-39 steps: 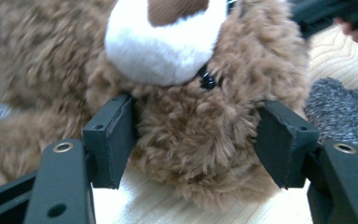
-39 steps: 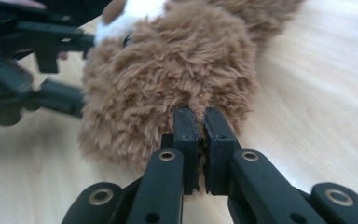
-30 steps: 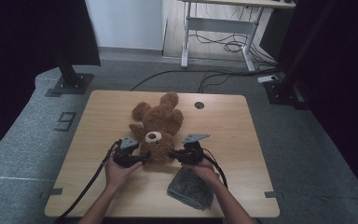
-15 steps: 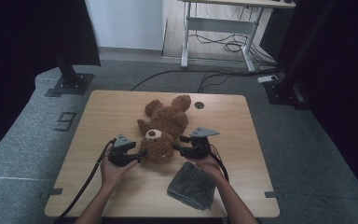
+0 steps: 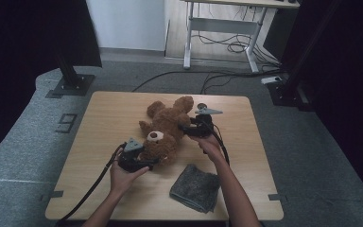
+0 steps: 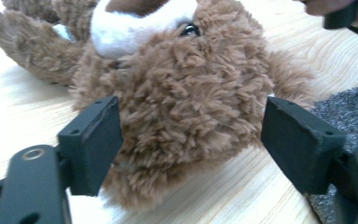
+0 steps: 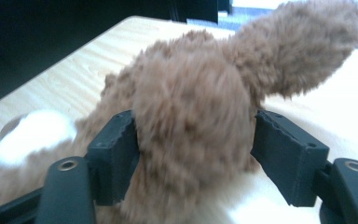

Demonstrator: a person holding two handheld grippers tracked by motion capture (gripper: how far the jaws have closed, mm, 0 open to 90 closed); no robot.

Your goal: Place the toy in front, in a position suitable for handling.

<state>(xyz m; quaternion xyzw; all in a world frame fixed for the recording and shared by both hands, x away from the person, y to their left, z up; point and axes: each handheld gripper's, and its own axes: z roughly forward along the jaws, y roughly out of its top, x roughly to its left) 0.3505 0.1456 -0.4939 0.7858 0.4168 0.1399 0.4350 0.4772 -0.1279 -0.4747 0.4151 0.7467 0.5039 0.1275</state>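
High view: I see the bear point(image 5: 165, 130) lying on the tabletop point(image 5: 104, 118), near its centre, head toward me and legs pointing away toward the far edge. My left claw point(image 5: 152, 161) sits at the bear's head, on the near left side. My right claw point(image 5: 184, 128) sits at the bear's body on the right, near the raised far leg. A grey cloth point(image 5: 196, 187) lies on the tabletop near the front edge, just right of the bear's head and apart from it.

Left gripper view: the left claw point(image 6: 191, 142) is spread wide, its jaws having just been opening. The bear's head point(image 6: 186, 98) lies between the jaws. The left pad touches or nearly touches the fur; the right pad stands clear of the fur with a visible gap. I read no squeeze on the head. The white muzzle and one black eye show at the top. The cloth point(image 6: 349, 105) shows at the right edge, behind the right jaw. The bare tabletop point(image 6: 18, 107) shows at left.

Right gripper view: the right claw point(image 7: 193, 156) has a plush limb of the bear point(image 7: 191, 107) between its jaws, which have just been opening. Both pads lie against the fur at the sides. The picture is blurred here, so I cannot tell whether the pads press or merely touch. A second limb rises toward the upper right. The tabletop point(image 7: 74, 70) extends behind.
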